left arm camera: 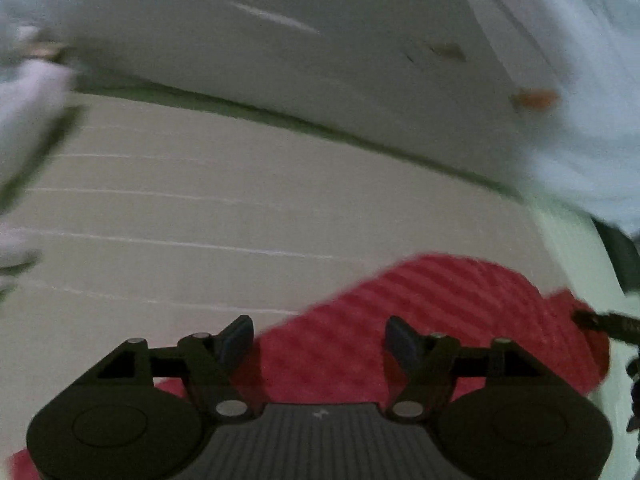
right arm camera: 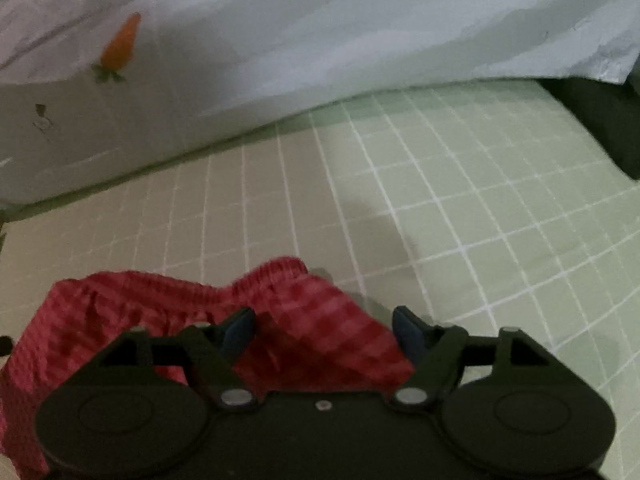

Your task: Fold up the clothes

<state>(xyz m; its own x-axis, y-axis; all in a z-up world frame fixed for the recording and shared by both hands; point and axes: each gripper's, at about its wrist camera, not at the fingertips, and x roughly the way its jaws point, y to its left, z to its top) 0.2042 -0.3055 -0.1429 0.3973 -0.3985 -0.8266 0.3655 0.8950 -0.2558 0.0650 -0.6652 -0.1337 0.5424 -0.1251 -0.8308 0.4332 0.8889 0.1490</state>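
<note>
Only the right wrist view shows the red shorts' [right arm camera: 192, 320] gathered waistband; both the left gripper [left arm camera: 319, 338] and right gripper [right arm camera: 323, 332] stand spread wide, gripping nothing.

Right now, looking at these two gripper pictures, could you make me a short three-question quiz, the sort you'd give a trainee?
1. True or false: the left gripper and the right gripper are both open.
2. What is printed on the white cloth behind the green grid mat? A) an orange carrot B) a blue star C) a black cat
3. Fill in: the garment lying on the mat, a pair of shorts with an elastic waistband, is coloured ____.

Key:
1. True: each gripper's fingers stand apart, with the fabric showing between them, not pinched.
2. A: the carrot with green leaves.
3. Red, with a checked pattern.
</note>
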